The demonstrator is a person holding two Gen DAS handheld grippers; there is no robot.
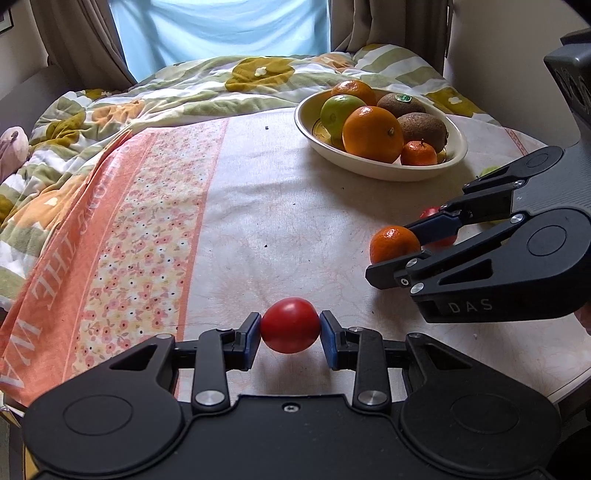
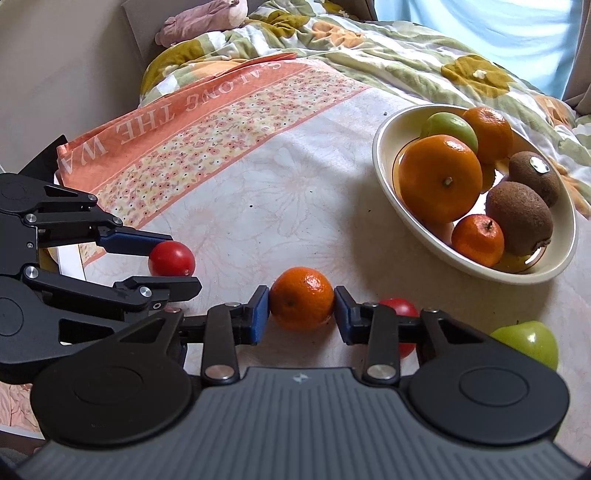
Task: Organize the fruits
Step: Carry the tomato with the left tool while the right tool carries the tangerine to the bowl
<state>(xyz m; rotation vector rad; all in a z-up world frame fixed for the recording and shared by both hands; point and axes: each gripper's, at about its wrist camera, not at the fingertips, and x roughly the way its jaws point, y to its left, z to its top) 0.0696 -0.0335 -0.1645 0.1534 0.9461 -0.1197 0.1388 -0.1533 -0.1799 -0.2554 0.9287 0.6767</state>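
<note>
My left gripper is shut on a red tomato, its blue pads pressing both sides just above the cloth. To its right, my right gripper is shut on a small mandarin, which shows in the left wrist view as the mandarin. A cream bowl at the far right holds oranges, a green apple, two kiwis and a small mandarin. From the right wrist, the left gripper holds the tomato at left.
A second red tomato lies behind my right finger and a green apple lies at lower right. A floral quilt bunches beyond the cloth-covered table. A pink plush toy sits far back.
</note>
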